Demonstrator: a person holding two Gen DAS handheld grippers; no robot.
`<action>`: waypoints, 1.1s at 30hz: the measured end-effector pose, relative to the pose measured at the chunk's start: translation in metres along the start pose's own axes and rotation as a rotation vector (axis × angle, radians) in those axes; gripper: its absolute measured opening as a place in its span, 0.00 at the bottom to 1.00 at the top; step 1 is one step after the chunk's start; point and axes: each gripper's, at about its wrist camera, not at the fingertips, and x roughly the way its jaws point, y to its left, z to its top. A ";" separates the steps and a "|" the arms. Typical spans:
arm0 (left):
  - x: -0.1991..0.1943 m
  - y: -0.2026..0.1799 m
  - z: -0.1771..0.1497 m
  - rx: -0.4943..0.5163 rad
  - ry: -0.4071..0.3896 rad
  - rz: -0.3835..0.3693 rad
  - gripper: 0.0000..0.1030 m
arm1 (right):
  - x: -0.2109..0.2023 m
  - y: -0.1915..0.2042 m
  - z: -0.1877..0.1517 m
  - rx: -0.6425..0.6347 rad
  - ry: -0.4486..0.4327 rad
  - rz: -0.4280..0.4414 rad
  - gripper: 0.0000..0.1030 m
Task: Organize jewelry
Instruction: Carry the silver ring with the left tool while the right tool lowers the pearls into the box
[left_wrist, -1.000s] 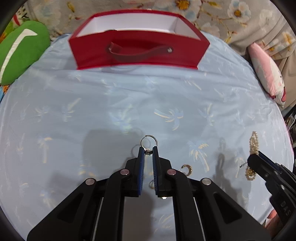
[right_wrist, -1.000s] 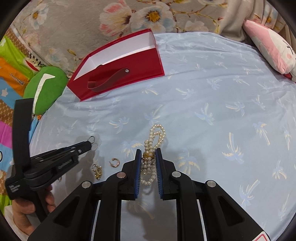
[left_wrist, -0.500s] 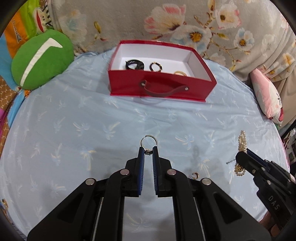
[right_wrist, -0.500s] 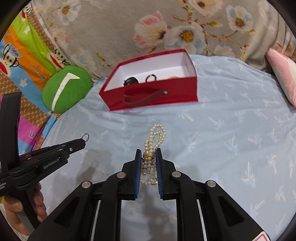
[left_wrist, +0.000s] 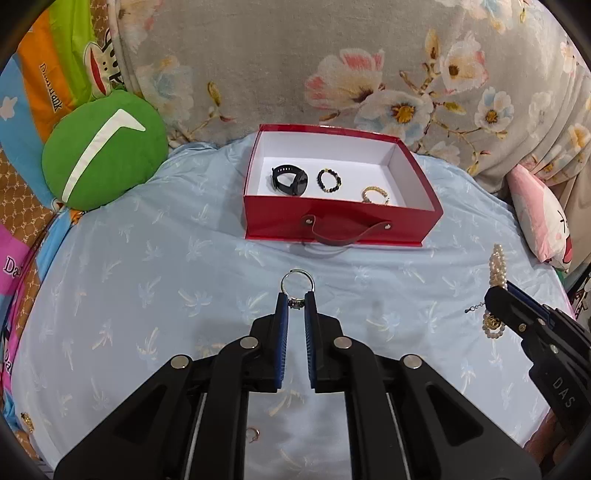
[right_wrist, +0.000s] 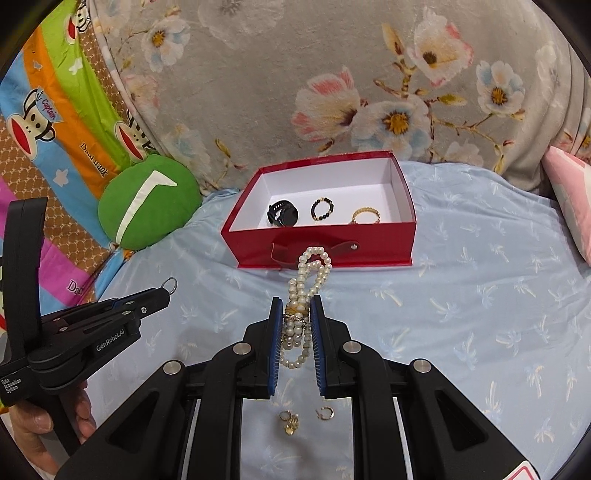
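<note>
Over the pale blue palm-print bedsheet (left_wrist: 147, 258) we carry a thin silver ring (left_wrist: 296, 283) pinched in our left tool (left_wrist: 296, 301) and a white pearl strand (right_wrist: 308, 280) clamped in our right tool (right_wrist: 296, 308), and next must reach above the open red cardboard box (left_wrist: 340, 221) and release.

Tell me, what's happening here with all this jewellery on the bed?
A person is tidying jewellery with a handheld gripper in each hand. The left gripper pinches a silver ring; the right gripper is clamped on a pearl bracelet. Both are held above the blue sheet, facing a red box that already holds a black watch and two bracelets. Small gold earrings are on the sheet.
</note>
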 end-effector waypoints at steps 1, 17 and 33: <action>0.000 0.000 0.002 -0.001 -0.004 -0.001 0.08 | 0.001 0.001 0.003 -0.002 -0.005 -0.001 0.14; 0.014 -0.014 0.036 0.023 -0.035 -0.028 0.08 | 0.017 -0.005 0.026 -0.003 -0.032 -0.019 0.14; 0.055 -0.006 0.104 0.019 -0.089 -0.002 0.08 | 0.067 -0.034 0.090 0.025 -0.065 -0.032 0.14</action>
